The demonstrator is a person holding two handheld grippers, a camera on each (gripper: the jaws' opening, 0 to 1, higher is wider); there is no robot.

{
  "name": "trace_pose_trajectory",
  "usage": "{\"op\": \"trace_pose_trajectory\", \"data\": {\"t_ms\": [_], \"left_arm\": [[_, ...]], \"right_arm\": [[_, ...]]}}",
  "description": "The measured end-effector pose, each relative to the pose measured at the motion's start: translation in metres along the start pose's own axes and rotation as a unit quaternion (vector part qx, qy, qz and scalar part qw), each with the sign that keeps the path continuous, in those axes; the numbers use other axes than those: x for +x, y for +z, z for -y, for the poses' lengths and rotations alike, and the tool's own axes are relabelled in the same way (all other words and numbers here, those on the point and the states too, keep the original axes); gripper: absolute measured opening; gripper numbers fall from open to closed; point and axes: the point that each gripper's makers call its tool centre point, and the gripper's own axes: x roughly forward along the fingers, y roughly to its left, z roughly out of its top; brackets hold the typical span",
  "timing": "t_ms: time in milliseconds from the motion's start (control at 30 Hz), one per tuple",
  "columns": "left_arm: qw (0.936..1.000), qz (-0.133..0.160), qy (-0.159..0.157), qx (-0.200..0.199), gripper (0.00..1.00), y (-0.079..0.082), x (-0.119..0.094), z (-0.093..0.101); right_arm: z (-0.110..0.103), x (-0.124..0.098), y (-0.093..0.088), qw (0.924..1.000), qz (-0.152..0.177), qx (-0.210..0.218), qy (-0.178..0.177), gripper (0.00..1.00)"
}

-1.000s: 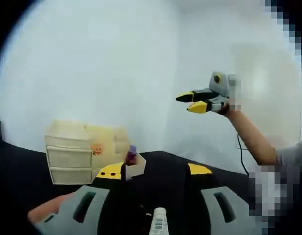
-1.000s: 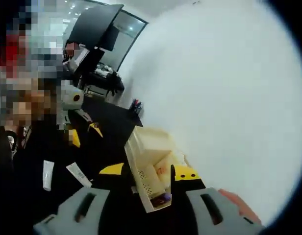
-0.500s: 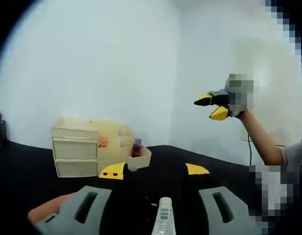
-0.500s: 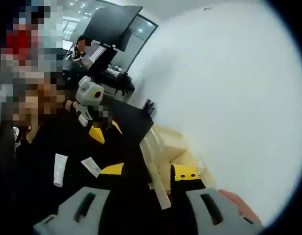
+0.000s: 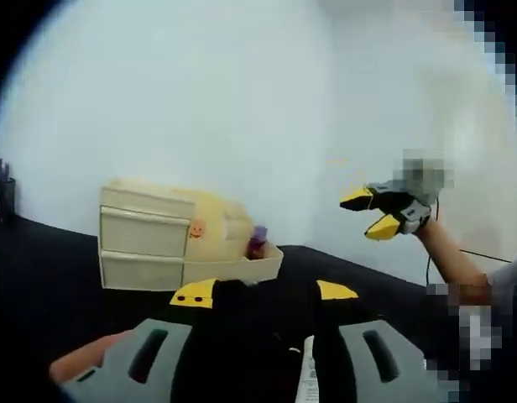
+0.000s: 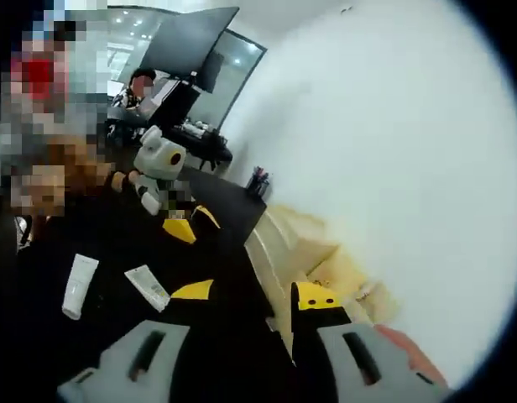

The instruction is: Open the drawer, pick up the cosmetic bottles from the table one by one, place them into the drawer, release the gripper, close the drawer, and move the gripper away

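A cream drawer unit (image 5: 148,245) stands on the black table (image 5: 49,269), one drawer (image 5: 233,270) pulled out to the right with a purple bottle (image 5: 258,242) upright in it. My left gripper (image 5: 264,292) is open and short of the drawer, nothing between its jaws. A white tube (image 5: 308,383) lies low between them. My right gripper (image 5: 372,213) hangs open in the air at the right, held by a hand. In the right gripper view my right gripper (image 6: 254,294) is open near the drawer unit (image 6: 302,245), and two white tubes (image 6: 80,285) (image 6: 148,287) lie on the table beside my left gripper (image 6: 194,224).
A white wall stands behind the drawer unit. A pen holder (image 6: 258,180) sits at the table's far end and a dark monitor (image 6: 187,42) hangs above. A person's sleeve and forearm (image 5: 447,269) reach in from the right.
Both cameras have shifted. The right gripper has sunk lower and further right in the left gripper view. The left gripper looms larger in the right gripper view. The drawer stays open with the purple bottle inside.
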Motion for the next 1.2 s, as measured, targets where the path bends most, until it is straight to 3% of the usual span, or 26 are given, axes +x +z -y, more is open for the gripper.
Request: {"op": "trace_pose_trajectory", "data": {"t_ms": [100,267,367,500,667,800,967,1067,1100,1133,1167,1200], "left_arm": [[0.9997,0.017,0.009,-0.015,0.39,0.005,0.007,-0.01],[0.9961,0.05,0.02,-0.07,0.4,0.012,0.015,-0.025],[0.9907,0.076,0.031,-0.109,0.4,0.017,0.02,-0.036],[0.9719,0.132,0.04,-0.191,0.44,0.034,0.025,-0.055],[0.9538,0.171,0.058,-0.241,0.52,0.044,0.032,-0.078],[0.9313,0.207,0.076,-0.29,0.53,0.046,0.037,-0.095],[0.9198,0.222,0.09,-0.311,0.51,0.042,0.044,-0.108],[0.8977,0.243,0.088,-0.357,0.45,0.042,0.045,-0.115],[0.8846,0.252,0.087,-0.383,0.44,0.041,0.044,-0.119],[0.8795,0.26,0.084,-0.39,0.43,0.042,0.044,-0.121],[0.869,0.271,0.075,-0.407,0.43,0.041,0.043,-0.124],[0.8671,0.276,0.076,-0.408,0.43,0.039,0.042,-0.127]], "right_arm": [[0.003,0.01,0.0,0.9986,0.041,0.027,-0.02,0.31],[0.015,0.025,-0.022,0.9963,0.047,0.046,-0.056,0.31],[0.011,0.036,-0.036,0.9948,0.051,0.053,-0.071,0.32],[0.004,0.047,-0.045,0.991,0.063,0.062,-0.1,0.32],[0.001,0.066,-0.056,0.9876,0.065,0.061,-0.13,0.33],[-0.004,0.084,-0.062,0.9878,0.055,0.074,-0.126,0.33],[-0.016,0.111,-0.071,0.9881,0.021,0.108,-0.108,0.33],[-0.023,0.122,-0.078,0.9836,0.02,0.146,-0.104,0.33],[-0.024,0.124,-0.079,0.9825,0.026,0.151,-0.106,0.33],[-0.027,0.125,-0.081,0.9828,0.024,0.151,-0.105,0.33],[-0.03,0.126,-0.083,0.9828,0.023,0.15,-0.105,0.33],[-0.03,0.125,-0.085,0.9828,0.022,0.144,-0.113,0.33]]}}
